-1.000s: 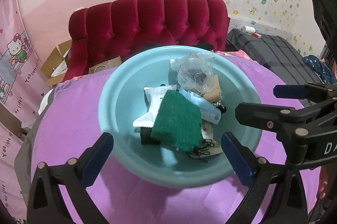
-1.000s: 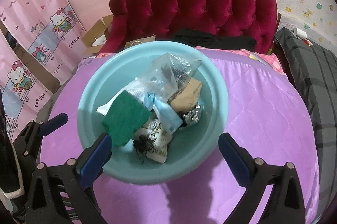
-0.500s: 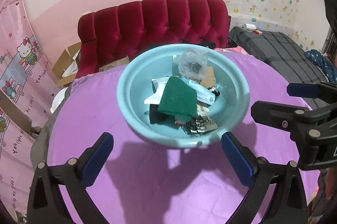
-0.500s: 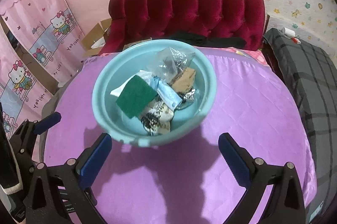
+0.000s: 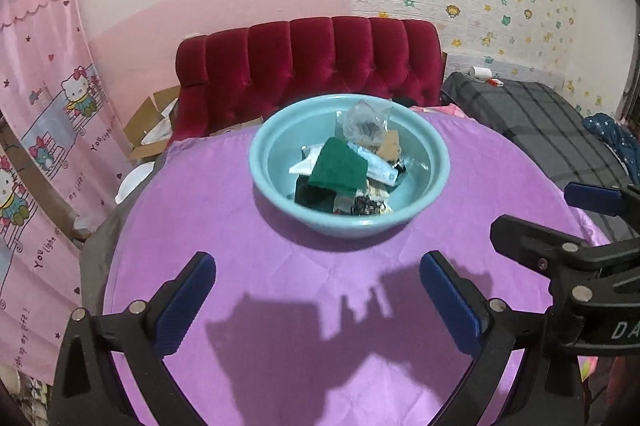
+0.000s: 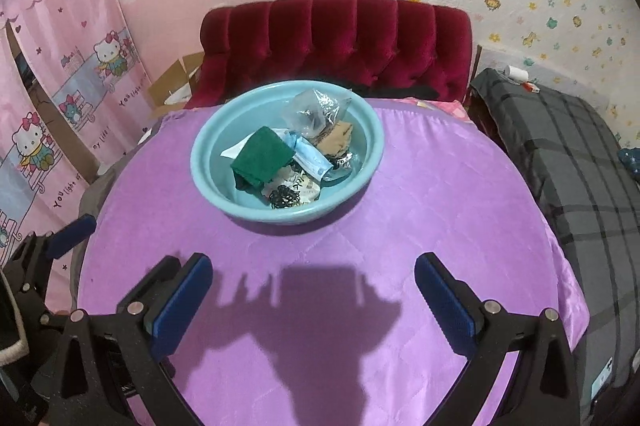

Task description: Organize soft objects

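Both claws, the left gripper [image 5: 318,300] and the right gripper [image 6: 312,300], hang spread wide and empty above the purple tablecloth [image 6: 420,226]. Ahead, well apart from both, the light blue basin [image 6: 208,166] holds a green cloth [image 6: 262,156], a clear plastic bag [image 6: 314,112] and other small items. A red sofa [image 6: 336,38] stands behind.

The green cloth [image 5: 338,168] covers most of a white packet and a dark item beneath it in the basin [image 5: 264,162]. The clear bag's [image 6: 314,112] contents are too blurred to identify. The right gripper [image 5: 592,226] is cut off by the left view's edge.
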The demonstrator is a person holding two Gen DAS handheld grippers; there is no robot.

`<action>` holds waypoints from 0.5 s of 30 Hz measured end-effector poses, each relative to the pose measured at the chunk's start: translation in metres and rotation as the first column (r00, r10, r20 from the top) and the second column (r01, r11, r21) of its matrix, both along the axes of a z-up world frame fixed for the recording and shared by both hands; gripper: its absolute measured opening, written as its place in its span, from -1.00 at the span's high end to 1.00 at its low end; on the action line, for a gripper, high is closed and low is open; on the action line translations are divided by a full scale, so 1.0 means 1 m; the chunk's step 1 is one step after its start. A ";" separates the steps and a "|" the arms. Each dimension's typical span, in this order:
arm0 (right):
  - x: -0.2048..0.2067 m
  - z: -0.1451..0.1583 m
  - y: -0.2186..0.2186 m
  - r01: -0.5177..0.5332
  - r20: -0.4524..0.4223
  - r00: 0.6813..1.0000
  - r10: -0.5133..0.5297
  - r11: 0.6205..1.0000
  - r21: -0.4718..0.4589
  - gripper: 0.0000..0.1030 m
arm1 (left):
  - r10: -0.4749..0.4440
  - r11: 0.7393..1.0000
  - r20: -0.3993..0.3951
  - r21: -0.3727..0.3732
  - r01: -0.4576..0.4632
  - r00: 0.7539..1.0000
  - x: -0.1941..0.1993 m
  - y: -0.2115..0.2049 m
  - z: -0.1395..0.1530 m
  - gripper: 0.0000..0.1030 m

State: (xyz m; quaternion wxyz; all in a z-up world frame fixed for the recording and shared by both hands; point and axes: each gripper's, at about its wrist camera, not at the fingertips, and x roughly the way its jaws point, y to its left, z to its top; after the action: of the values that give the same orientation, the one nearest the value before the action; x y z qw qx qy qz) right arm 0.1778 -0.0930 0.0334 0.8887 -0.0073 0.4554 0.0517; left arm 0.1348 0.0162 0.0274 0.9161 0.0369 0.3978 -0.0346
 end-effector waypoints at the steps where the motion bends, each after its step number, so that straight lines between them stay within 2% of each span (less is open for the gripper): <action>1: -0.005 -0.001 0.000 0.003 0.006 1.000 -0.003 1.000 -0.004 -1.00 | 0.000 1.000 0.002 0.006 0.000 1.000 -0.005 -0.001 -0.001 -1.00; 8: -0.042 -0.006 0.003 0.017 0.055 0.998 -0.016 1.000 -0.023 -1.00 | 0.003 1.000 0.019 0.011 -0.003 1.000 -0.038 -0.004 -0.008 -1.00; 15: -0.076 -0.013 0.006 0.040 0.124 0.992 -0.033 0.998 -0.053 -1.00 | 0.010 0.998 0.056 0.055 -0.013 0.998 -0.063 -0.010 -0.014 -1.00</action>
State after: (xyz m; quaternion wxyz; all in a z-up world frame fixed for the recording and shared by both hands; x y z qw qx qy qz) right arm 0.1022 -0.0868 0.0200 0.9154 -0.0270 0.4009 0.0223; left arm 0.0713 0.0061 0.0135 0.9257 0.0610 0.3730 -0.0171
